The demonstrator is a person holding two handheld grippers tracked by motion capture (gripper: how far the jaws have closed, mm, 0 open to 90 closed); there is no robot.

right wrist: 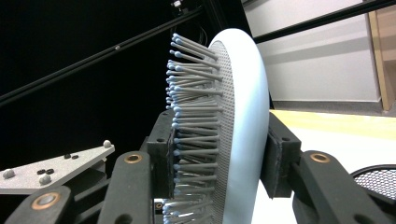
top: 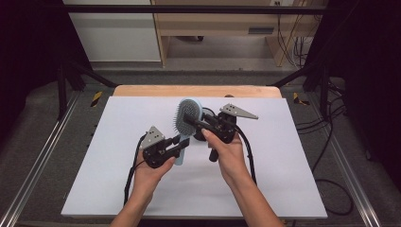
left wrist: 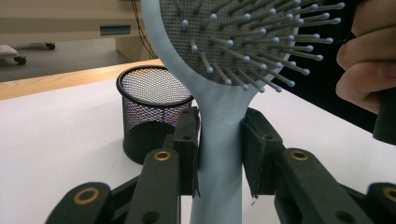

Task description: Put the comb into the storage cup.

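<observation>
A light blue hairbrush [top: 187,116] with grey bristles is held upright above the white table between both grippers. My left gripper [top: 182,144] is shut on its handle [left wrist: 219,154], one pad pressing each side just below the head. My right gripper [top: 193,121] is shut on the brush head [right wrist: 240,116]: one pad is against the bristle side, the other against the smooth back. In the left gripper view, the person's right hand [left wrist: 369,60] shows at the right edge beside the bristles.
A black mesh cup [left wrist: 154,116] stands on the white table surface [top: 265,156] behind the brush, and its rim [right wrist: 380,179] shows low in the right gripper view. Black frame bars flank the table. Cables [top: 331,156] lie on the floor to the right.
</observation>
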